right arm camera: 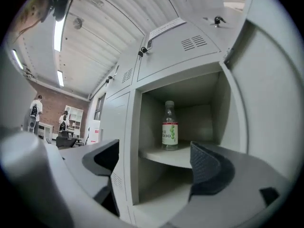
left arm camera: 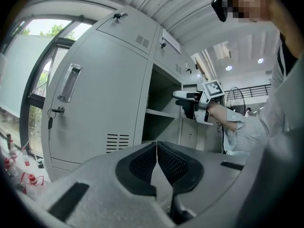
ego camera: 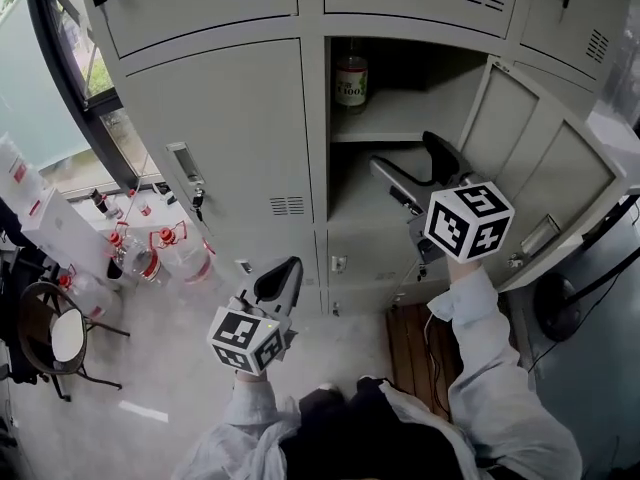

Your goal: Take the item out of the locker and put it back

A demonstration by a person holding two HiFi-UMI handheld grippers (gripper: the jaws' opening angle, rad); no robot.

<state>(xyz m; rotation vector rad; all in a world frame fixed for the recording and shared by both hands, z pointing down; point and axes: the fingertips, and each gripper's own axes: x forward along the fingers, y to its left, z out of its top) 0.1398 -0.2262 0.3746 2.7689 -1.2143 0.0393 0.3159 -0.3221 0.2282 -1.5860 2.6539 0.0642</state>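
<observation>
The right gripper [ego camera: 405, 160] is held well forward on an outstretched arm in a pale sleeve [ego camera: 490, 368]. Its marker cube faces up and its jaws are spread wide apart, gripping nothing. The left gripper [ego camera: 288, 273] sits lower and nearer the body (off to the right gripper's left), with its jaws pressed together tip to tip, likewise empty.

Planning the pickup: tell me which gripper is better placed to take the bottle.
Right. The right gripper is open at the locker opening, facing the bottle; the left gripper hangs low, shut.
</observation>
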